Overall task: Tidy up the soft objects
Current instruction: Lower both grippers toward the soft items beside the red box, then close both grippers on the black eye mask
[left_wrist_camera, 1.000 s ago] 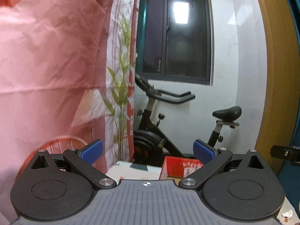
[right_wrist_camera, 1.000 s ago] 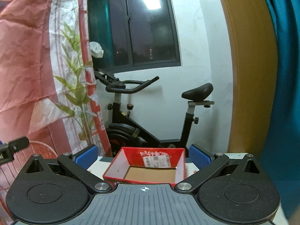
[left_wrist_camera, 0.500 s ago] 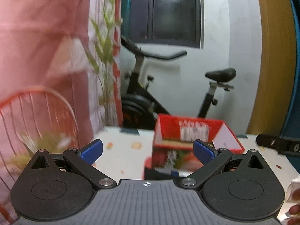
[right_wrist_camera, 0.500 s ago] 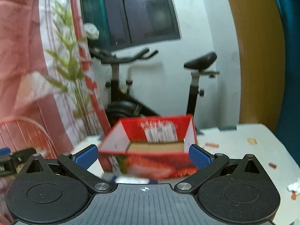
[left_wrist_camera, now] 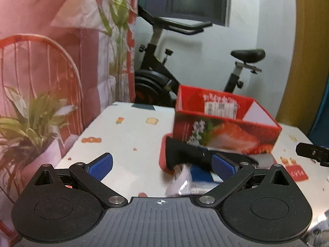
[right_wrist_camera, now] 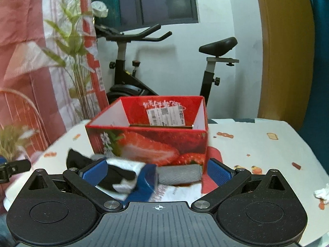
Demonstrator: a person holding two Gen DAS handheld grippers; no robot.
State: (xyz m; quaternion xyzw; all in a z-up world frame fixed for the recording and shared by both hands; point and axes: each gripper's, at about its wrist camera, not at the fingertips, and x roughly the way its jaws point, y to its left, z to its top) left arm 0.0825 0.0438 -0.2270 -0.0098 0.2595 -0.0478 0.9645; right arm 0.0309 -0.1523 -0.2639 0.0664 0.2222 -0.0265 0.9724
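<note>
A red strawberry-print box (left_wrist_camera: 226, 127) (right_wrist_camera: 152, 138) stands open-topped on the white table (left_wrist_camera: 127, 138) (right_wrist_camera: 257, 150). In front of it lies a heap of soft items: a black cloth (left_wrist_camera: 185, 152) (right_wrist_camera: 78, 158), a grey folded cloth (right_wrist_camera: 178, 174) (left_wrist_camera: 264, 159), a blue and white packet (right_wrist_camera: 144, 182) (left_wrist_camera: 198, 174). My left gripper (left_wrist_camera: 162, 164) is open, above the table to the left of the heap. My right gripper (right_wrist_camera: 156, 170) is open, just above the heap, nothing held.
An exercise bike (right_wrist_camera: 144, 65) stands behind the table by the white wall. A red wire chair (left_wrist_camera: 41, 78) and a leafy plant (left_wrist_camera: 26, 119) are at the left. A crumpled tissue (right_wrist_camera: 322, 193) lies at the right table edge. A wooden door frame (right_wrist_camera: 285, 51) rises at right.
Both grippers have tilted down and come closer to the table. The box looms larger and the heap of soft items in front of it has come into view.
</note>
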